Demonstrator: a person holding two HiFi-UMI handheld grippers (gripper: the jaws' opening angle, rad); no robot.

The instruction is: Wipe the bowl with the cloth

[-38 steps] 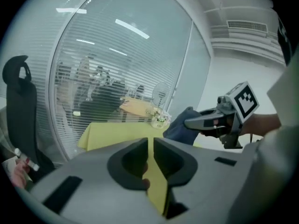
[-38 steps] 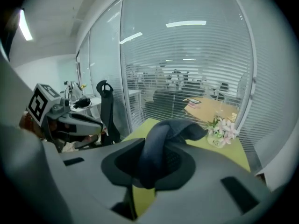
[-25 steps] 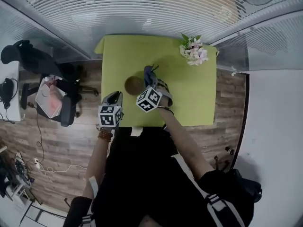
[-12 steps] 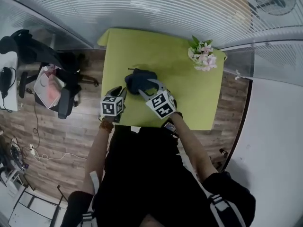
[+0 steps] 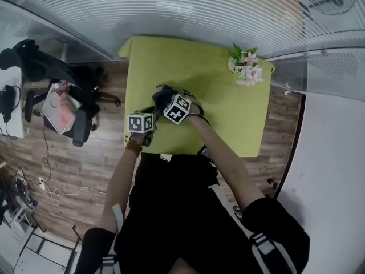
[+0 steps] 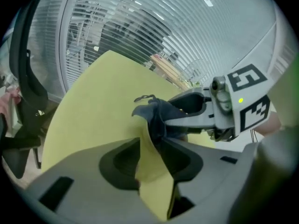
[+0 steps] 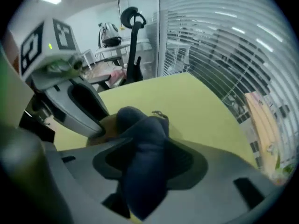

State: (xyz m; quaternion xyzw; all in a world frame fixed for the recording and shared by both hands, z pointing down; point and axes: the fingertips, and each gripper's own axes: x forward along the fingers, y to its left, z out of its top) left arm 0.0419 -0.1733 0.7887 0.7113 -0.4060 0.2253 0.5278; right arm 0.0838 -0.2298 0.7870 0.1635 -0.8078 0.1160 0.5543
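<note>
On the table (image 7: 196, 99), a crumpled dark-blue cloth (image 7: 145, 148) covers the bowl (image 7: 107, 123).

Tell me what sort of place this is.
Most likely an office or a lab room. Slatted blinds run along the walls, a wheeled chair stands on the wood-look floor, and there is a green table.

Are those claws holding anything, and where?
Nothing is gripped: left gripper and right gripper have just opened their jaws; the cloth lies loose between the right's.
</note>
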